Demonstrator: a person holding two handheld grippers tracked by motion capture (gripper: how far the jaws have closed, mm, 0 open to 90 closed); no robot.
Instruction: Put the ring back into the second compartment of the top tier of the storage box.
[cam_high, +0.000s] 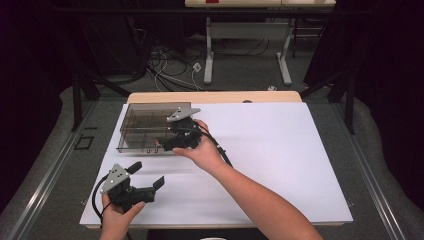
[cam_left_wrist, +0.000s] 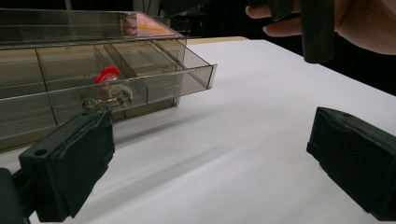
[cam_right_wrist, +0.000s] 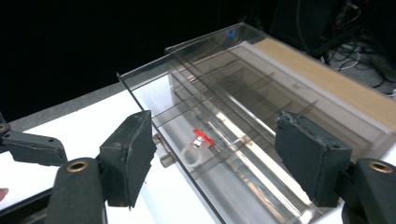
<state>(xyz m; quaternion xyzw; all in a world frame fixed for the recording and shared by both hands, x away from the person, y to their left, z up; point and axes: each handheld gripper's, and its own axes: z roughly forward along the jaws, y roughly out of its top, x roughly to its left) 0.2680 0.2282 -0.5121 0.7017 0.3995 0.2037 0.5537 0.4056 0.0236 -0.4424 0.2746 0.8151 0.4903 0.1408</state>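
A: Drawer (cam_right_wrist: 243, 154) sticks out of the clear box (cam_high: 150, 112), long side across the right gripper (cam_right_wrist: 212, 161); the ring (cam_right_wrist: 196, 151) lies inside.
B: Grippers?
A: Right one is nearer, wide, holding nothing. Left gripper (cam_high: 148, 180) is wide too.

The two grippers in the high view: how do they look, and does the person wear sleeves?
Both the left gripper and the right gripper are black, each with two blocky, flat-faced jaws and a grey three-cornered plate on top. A black cable trails from each. In the right gripper view, brass-coloured eyelets sit at the jaw bases. The person's forearms are bare, with no sleeves visible.
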